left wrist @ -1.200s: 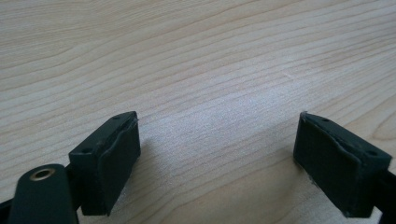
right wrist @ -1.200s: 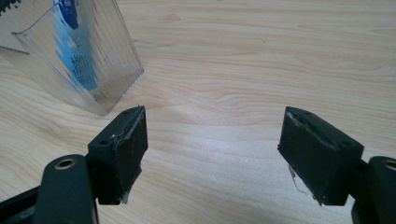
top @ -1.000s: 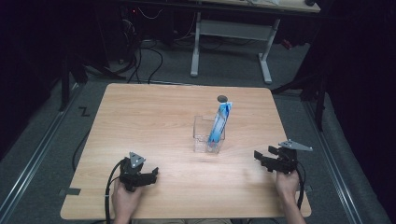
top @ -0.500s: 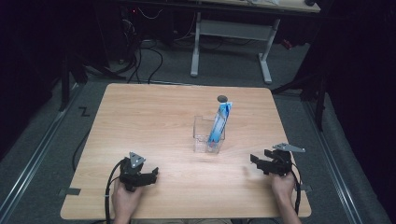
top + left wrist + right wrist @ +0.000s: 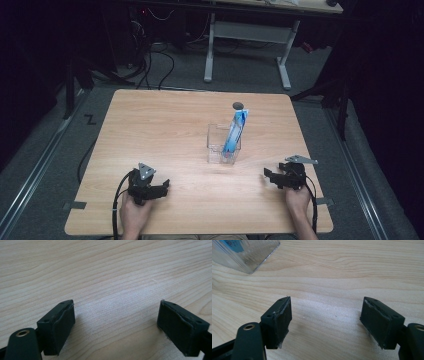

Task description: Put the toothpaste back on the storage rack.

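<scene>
Bare pale wooden table (image 5: 165, 130) is lying open around the clear square plastic container (image 5: 223, 145); both tongs, left (image 5: 162, 189) and right (image 5: 267, 175), are resting near it, jaws apart.

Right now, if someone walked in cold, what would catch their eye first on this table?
First the clear box near the middle of the table, with a bright blue packet standing up out of it. Just behind sits a small dark disc. Near the front edge, the left claw and right claw rest wide open, holding nothing, one on each side of the box.
</scene>
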Available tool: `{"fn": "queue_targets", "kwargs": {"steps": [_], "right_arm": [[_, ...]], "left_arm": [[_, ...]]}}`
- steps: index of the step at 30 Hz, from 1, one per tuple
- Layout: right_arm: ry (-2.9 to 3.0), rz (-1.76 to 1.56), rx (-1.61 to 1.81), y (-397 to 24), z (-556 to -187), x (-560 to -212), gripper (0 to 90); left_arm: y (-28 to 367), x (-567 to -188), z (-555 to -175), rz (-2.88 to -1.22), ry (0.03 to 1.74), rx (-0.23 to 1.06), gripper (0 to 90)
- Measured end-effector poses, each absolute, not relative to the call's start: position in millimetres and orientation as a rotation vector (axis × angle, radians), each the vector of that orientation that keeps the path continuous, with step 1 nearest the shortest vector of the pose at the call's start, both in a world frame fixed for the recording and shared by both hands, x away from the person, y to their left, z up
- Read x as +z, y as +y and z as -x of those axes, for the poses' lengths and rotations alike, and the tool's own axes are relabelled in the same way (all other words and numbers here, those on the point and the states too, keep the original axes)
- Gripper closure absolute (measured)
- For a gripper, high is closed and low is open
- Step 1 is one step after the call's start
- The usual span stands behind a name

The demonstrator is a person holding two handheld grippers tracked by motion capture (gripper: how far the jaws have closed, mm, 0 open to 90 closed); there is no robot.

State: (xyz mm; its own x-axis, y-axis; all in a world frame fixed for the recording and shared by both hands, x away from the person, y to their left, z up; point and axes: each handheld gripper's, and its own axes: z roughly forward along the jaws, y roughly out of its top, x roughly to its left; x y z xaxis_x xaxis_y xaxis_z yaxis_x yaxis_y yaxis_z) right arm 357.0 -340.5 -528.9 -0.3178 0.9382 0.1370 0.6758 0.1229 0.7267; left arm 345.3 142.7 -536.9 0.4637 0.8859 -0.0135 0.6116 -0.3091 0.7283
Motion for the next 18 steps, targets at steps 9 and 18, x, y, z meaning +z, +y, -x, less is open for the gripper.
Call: {"fn": "queue_targets", "kwargs": {"steps": [9, 18], "right_arm": [[2.057, -1.525, 0.984, -335.6, -357.5, -530.2, 24.9], [2.074, -1.472, 0.899, -328.0, -356.8, -530.7, 23.9]], "left_arm": [[142.6, -536.9, -345.3, -2.037, 1.242, 0.521, 14.7], [142.6, -536.9, -345.2, -2.038, 1.242, 0.520, 14.7]]}}
